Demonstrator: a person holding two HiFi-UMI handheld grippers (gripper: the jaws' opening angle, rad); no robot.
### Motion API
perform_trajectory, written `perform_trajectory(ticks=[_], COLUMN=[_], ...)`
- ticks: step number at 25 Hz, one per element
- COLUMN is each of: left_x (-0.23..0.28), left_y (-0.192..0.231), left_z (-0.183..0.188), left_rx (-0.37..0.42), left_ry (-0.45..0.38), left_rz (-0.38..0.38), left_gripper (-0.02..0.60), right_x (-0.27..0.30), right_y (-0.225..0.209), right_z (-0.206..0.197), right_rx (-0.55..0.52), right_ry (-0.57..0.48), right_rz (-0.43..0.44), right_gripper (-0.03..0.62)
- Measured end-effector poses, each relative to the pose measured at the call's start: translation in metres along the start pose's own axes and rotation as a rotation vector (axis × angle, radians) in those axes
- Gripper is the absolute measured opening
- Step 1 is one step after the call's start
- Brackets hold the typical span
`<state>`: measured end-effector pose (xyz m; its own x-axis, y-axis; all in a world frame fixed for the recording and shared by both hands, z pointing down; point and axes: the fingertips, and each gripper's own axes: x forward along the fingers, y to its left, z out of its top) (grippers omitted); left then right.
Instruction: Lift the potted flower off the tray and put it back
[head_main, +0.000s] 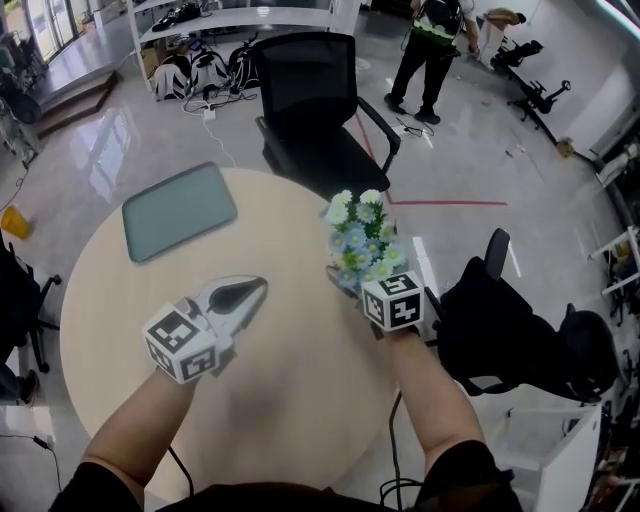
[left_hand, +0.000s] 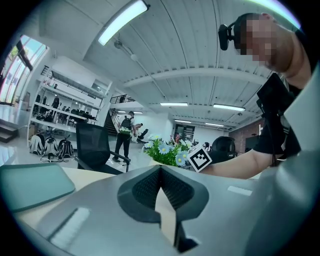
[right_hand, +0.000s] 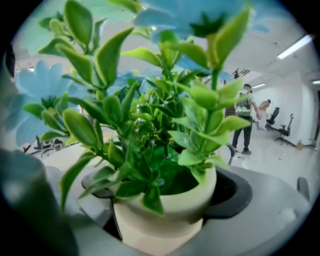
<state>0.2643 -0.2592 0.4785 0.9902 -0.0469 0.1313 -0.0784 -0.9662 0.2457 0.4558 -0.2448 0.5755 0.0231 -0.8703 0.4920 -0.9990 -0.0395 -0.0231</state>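
Observation:
The potted flower (head_main: 362, 240) has pale blue and white blooms and green leaves in a cream pot (right_hand: 170, 210). My right gripper (head_main: 352, 282) is shut on the pot, its jaws pressed against both sides, near the round table's right edge (head_main: 400, 330). The frames do not show whether the pot rests on the table. The flat green tray (head_main: 180, 210) lies bare at the table's far left, well away from the flower. My left gripper (head_main: 245, 292) hovers over the middle of the table, shut with nothing in it. From the left gripper view the flower (left_hand: 165, 150) stands ahead, with the tray (left_hand: 30, 185) at left.
A black office chair (head_main: 310, 110) stands just beyond the table's far edge. Another black chair (head_main: 520, 330) sits close to the right side. A person (head_main: 432, 50) stands farther back on the shiny floor. Bags and cables lie under a shelf at the back left.

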Motion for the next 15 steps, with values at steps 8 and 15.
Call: perform_trajectory(ticks=[8,15], left_x=[0.029,0.046], left_y=[-0.013,-0.022], left_z=[-0.019,-0.036], left_rx=[-0.01,-0.022], left_ry=[0.03,0.053], left_rz=[-0.038,-0.058], left_gripper=[-0.003,-0.004], right_x=[-0.003,-0.002], right_y=[-0.024,-0.038], right_z=[-0.047,-0.086], right_rx=[0.036,0.06], right_ry=[0.041,0.082], right_rz=[-0.018,-0.032], right_gripper=[0.552,0.552])
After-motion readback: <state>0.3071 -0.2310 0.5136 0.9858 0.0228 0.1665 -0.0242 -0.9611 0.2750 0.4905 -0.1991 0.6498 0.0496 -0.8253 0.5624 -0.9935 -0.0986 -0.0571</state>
